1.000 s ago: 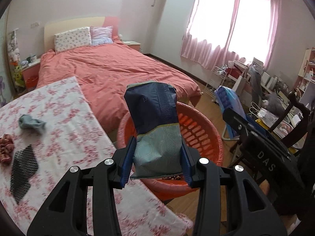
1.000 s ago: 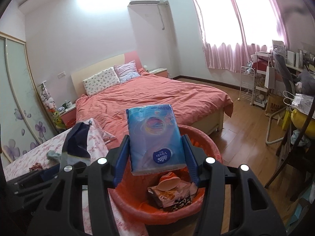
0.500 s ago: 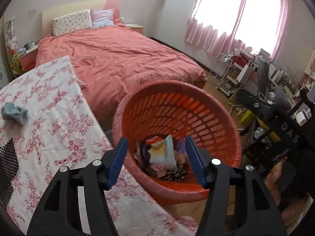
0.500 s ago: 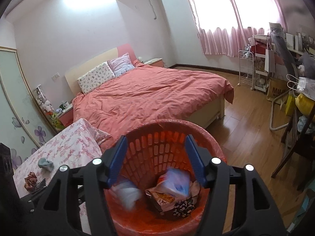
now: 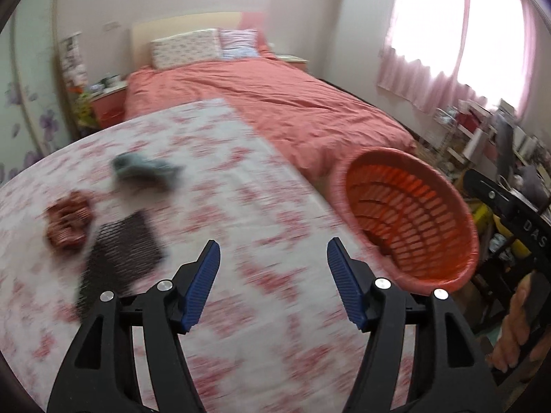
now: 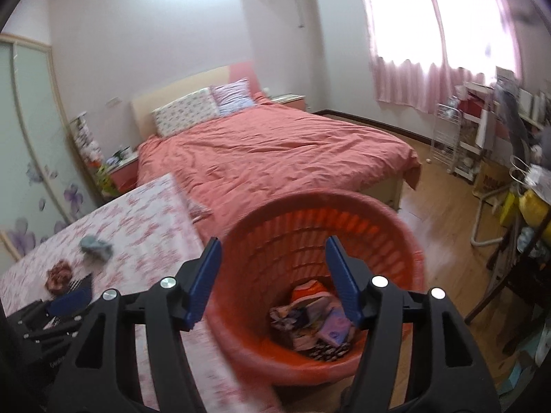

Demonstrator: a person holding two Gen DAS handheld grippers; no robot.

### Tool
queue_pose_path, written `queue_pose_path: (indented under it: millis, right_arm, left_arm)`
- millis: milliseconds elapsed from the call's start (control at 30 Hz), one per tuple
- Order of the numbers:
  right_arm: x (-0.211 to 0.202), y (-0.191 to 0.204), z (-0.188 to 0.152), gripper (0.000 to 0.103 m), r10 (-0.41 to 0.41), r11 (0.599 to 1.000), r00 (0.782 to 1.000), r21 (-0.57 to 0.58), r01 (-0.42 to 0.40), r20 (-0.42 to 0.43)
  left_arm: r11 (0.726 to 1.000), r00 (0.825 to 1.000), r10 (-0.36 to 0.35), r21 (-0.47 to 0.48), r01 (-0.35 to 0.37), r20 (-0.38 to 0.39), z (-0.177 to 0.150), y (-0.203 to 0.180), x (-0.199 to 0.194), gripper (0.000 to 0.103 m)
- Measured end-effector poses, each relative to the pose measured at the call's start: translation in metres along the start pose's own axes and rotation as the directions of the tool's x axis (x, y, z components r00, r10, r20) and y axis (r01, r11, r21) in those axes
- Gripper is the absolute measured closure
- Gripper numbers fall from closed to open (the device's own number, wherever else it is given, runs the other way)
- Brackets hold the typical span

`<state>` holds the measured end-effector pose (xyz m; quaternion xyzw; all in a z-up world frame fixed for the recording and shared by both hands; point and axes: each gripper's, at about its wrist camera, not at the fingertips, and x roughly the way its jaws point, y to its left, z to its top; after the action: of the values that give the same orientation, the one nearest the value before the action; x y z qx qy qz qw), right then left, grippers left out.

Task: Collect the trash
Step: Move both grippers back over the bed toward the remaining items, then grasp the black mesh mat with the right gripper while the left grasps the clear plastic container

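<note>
Tilting rightward, orange basket (image 5: 413, 220).

The left gripper (image 5: 272, 282) filled the lower middle of its view, angled downward, its jaws opening with nothing between them. The right gripper (image 6: 272, 278) sat likewise in the lower middle of its view, jaws apart and empty. A hand (image 5: 520, 323) gripped a handle at the lower right.
</note>
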<state>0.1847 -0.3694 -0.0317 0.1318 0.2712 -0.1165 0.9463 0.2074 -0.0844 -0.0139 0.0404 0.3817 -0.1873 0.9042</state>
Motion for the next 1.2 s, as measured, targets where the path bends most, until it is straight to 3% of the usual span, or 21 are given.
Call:
queue_pose_path:
  millis: [300, 500, 667, 900, 1067, 1200]
  right_arm:
    - [0.001, 0.117, -0.020, 0.042, 0.144, 0.976, 0.986, -0.149, -0.155, -0.084]
    - [0.012, 0.194, -0.044, 0.042, 0.213, 0.945, 0.963, -0.217, -0.247, -0.167]
    - [0.031, 0.255, -0.064, 0.051, 0.238, 0.918, 0.938, -0.256, -0.302, -0.253]
    - [0.048, 0.308, -0.088, 0.059, 0.238, 0.896, 0.906, -0.281, -0.344, -0.350]
    - [0.058, 0.330, -0.099, 0.059, 0.196, 0.888, 0.907, -0.325, -0.326, -0.373]
    - [0.065, 0.329, -0.103, 0.070, 0.160, 0.896, 0.910, -0.331, -0.296, -0.381]
  left_arm:
    - [0.976, 0.987, 0.163, -0.144, -0.162, -0.004, -0.024, 0.100, -0.029, 0.035]
    - [0.933, 0.963, 0.270, -0.245, -0.265, -0.016, -0.044, 0.171, -0.053, 0.034]
    - [0.891, 0.944, 0.330, -0.323, -0.318, -0.019, -0.059, 0.221, -0.075, 0.033]
    - [0.863, 0.936, 0.350, -0.379, -0.334, -0.028, -0.075, 0.261, -0.089, 0.033]
    - [0.862, 0.939, 0.341, -0.387, -0.326, -0.032, -0.081, 0.270, -0.090, 0.033]
    - [0.868, 0.944, 0.329, -0.382, -0.316, -0.034, -0.081, 0.270, -0.086, 0.032]
